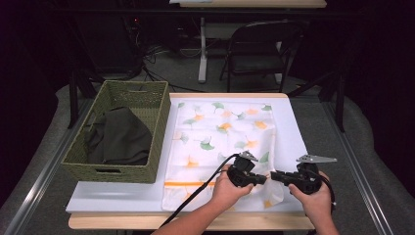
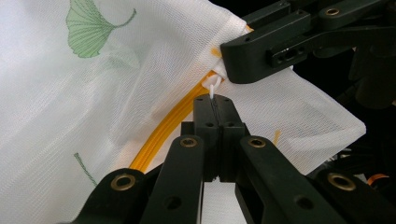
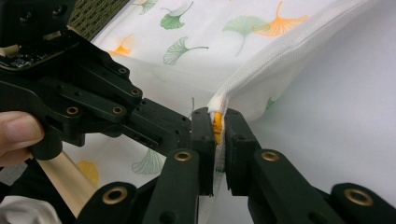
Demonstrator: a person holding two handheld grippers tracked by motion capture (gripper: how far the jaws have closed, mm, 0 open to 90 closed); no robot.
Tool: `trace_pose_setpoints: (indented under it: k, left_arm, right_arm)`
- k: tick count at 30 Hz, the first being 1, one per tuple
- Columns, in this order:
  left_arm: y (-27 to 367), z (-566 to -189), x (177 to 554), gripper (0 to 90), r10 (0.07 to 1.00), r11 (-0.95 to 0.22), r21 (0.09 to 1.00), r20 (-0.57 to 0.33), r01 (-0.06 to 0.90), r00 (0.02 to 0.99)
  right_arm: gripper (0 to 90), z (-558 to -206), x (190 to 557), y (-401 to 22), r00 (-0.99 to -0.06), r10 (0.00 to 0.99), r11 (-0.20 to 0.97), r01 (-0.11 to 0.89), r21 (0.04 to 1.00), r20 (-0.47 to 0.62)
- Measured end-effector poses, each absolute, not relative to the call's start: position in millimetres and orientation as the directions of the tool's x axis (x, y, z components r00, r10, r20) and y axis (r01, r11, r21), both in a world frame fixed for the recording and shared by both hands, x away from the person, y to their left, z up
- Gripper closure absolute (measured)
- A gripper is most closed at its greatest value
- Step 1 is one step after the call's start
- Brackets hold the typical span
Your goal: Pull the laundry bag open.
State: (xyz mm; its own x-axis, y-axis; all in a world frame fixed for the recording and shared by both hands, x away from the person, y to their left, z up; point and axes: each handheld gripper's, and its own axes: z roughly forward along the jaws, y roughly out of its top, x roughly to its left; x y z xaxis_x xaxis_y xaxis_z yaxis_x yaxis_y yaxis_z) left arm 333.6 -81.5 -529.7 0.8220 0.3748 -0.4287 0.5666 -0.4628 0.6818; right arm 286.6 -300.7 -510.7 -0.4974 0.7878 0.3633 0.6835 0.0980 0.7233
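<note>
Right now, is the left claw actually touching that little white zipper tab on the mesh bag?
Touching. In the left gripper view, the left gripper has its jaws shut on the white zipper pull of the mesh bag.

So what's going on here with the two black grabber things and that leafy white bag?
A person holds a gripper in each hand at the near edge of a white mesh laundry bag on the table. The left gripper is shut on the small white zipper pull; the right gripper pinches the bag's corner at the orange zipper. A woven basket with dark clothing sits alongside.

Sheer white mesh bag (image 2: 116, 107) (matt) — woven wicker basket (image 1: 147, 174) — dull cloth.
</note>
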Motion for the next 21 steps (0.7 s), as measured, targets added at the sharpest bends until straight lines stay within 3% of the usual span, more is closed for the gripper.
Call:
trace_pose_setpoints:
  k: [21]
  left_arm:
    - [-73.1,-533.2,329.3,89.8,0.430,-0.476,0.652,-0.413,0.590,0.803]
  right_arm:
    - [84.0,-511.7,285.8,-304.7,-0.486,0.804,0.099,0.678,0.728,0.343]
